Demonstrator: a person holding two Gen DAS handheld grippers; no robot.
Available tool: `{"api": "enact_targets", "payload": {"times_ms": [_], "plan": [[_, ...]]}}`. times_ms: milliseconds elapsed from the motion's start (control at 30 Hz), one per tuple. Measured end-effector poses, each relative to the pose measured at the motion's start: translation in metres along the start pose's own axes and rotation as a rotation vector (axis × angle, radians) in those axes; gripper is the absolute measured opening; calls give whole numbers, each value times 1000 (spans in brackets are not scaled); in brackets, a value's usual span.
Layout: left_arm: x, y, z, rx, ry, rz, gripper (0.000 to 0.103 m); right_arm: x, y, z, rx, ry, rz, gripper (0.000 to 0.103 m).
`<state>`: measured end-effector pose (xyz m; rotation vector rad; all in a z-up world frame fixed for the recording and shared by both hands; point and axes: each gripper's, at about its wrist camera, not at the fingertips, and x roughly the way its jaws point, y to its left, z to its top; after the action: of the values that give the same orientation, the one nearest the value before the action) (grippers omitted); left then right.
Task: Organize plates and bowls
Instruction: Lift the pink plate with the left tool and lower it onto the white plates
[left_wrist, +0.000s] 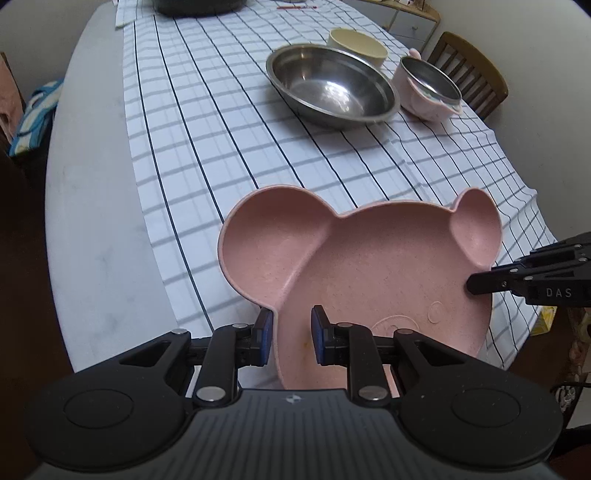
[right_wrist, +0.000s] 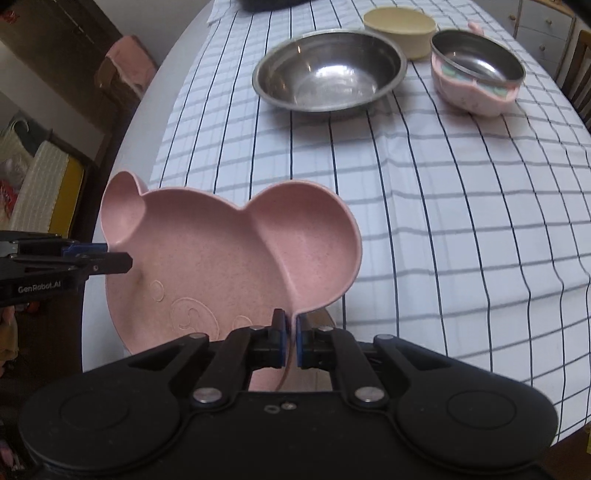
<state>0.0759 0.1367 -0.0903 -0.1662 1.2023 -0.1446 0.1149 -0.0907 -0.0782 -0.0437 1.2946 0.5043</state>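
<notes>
A pink bear-shaped divided plate (left_wrist: 369, 258) is held above the near end of the table; it also shows in the right wrist view (right_wrist: 229, 254). My right gripper (right_wrist: 291, 332) is shut on the plate's rim beside the large ear. My left gripper (left_wrist: 292, 328) straddles the opposite rim with its jaws slightly apart, so the rim sits between the pads with a gap on one side. Each gripper's tip shows in the other view, the right one (left_wrist: 480, 286) and the left one (right_wrist: 118, 262). Far off stand a large steel bowl (left_wrist: 332, 85), a cream bowl (left_wrist: 356, 46) and a pink bowl with a steel insert (left_wrist: 428, 88).
A checked blue-and-white cloth (left_wrist: 229, 140) covers most of the white table (left_wrist: 92, 229). A wooden chair (left_wrist: 469, 70) stands at the far right. A dark pot (left_wrist: 199, 5) sits at the far end. Clutter lies beyond the table's left edge (right_wrist: 44, 177).
</notes>
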Motion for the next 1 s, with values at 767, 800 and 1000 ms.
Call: {"api": "enact_targets", "payload": {"times_ms": [767,800,1000], "plan": [[14,-30,-43,25,59,1,21,11,-18,-38,-12,72,-24,9],[15,-29,-42,28,60,6,21,12,-18,-37,-9,72,-26,9],[20,-27,-37,34,55,29,21,20,-17,-31,-6,65,-33,9]]}}
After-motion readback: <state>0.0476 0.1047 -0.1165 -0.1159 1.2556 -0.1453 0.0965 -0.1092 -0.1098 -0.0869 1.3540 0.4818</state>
